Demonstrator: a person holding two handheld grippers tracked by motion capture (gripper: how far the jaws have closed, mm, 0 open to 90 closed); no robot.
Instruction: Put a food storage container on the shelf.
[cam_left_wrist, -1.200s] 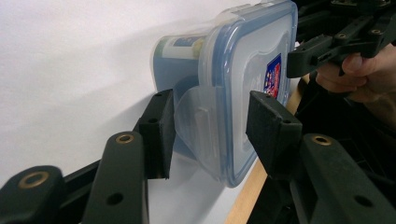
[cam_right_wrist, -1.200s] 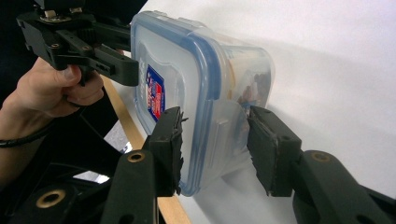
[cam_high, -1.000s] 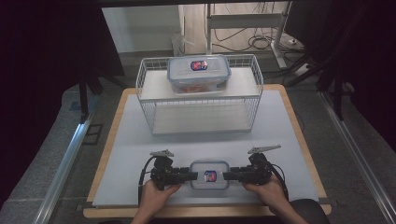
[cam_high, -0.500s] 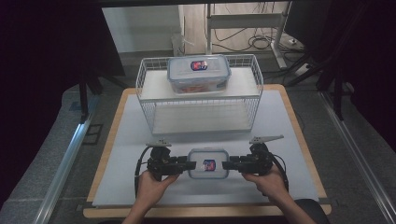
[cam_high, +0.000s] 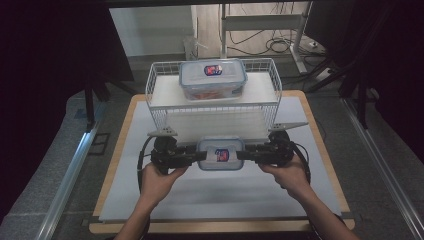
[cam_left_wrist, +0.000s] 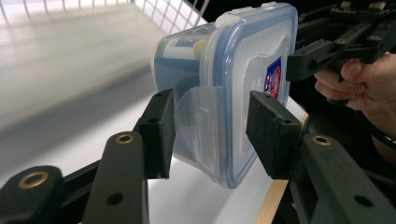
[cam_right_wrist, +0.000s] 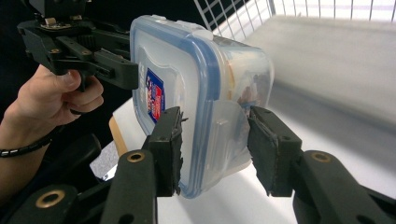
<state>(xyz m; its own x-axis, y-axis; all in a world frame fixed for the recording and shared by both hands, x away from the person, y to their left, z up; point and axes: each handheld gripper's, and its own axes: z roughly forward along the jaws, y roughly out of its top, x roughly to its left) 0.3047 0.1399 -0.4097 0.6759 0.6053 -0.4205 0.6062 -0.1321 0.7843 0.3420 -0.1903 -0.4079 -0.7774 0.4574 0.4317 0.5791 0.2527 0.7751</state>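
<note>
The bench (cam_high: 300, 195) carries a white wire rack (cam_high: 272, 95) with a second lidded box (cam_high: 212, 80) on top. In front, the clear container (cam_high: 220, 154) hangs clamped endwise between left tool (cam_high: 192, 156) and right tool (cam_high: 247, 154), half-closed on its latches; contents blurred.

A white wire rack (cam_high: 165, 87) stands at the far end of the white table mat (cam_high: 300, 195). A second clear lidded container (cam_high: 212, 79) with a blue seal and a red-blue label rests on its upper shelf. Cables (cam_high: 277, 46) lie on the floor beyond the table.
</note>
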